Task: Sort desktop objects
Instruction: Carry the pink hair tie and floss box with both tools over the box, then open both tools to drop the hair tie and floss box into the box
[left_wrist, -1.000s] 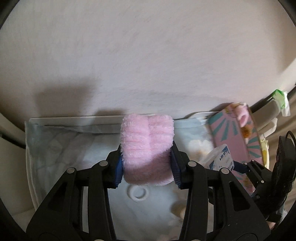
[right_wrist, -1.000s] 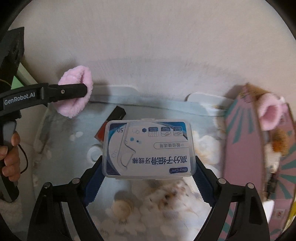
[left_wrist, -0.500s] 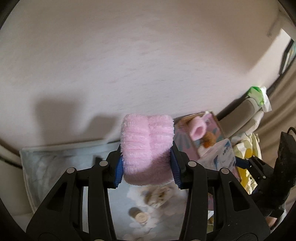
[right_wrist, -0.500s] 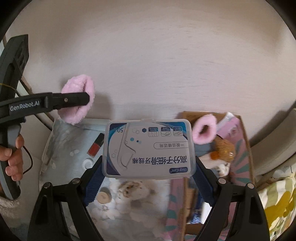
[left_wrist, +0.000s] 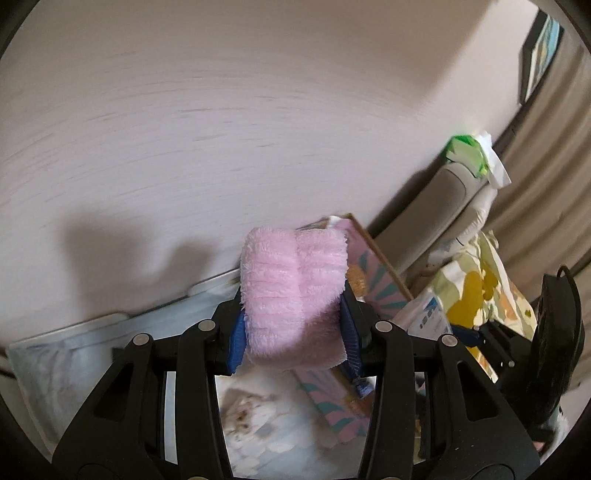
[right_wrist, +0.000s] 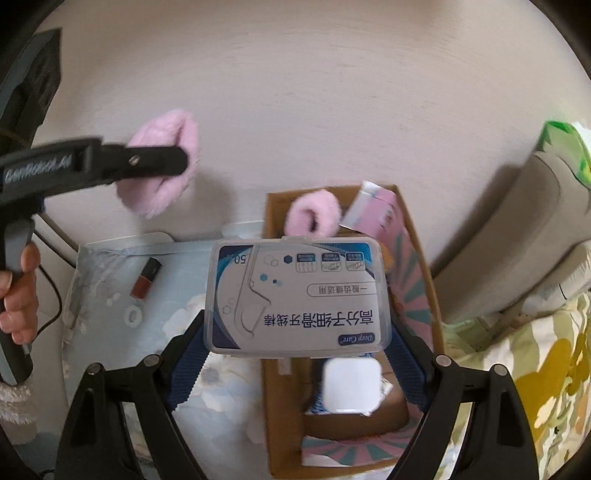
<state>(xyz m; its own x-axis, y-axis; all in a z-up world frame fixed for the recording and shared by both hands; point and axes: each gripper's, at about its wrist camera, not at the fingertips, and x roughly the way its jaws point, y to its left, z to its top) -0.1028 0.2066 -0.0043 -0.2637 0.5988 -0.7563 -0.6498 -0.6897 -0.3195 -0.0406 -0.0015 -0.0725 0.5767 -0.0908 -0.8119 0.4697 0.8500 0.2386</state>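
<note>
Inside cardboard box (right_wrist: 421, 258), pink scrunchie (right_wrist: 314, 216), white pad (right_wrist: 351, 386)

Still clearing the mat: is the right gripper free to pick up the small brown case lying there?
Probably not: the right gripper is shut on the floss pick box. Nothing covers the brown case.

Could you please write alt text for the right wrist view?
The right gripper holds a clear plastic floss-pick box above an open cardboard box containing a pink fluffy band. At left, the left gripper carries another pink fluffy band.
</note>
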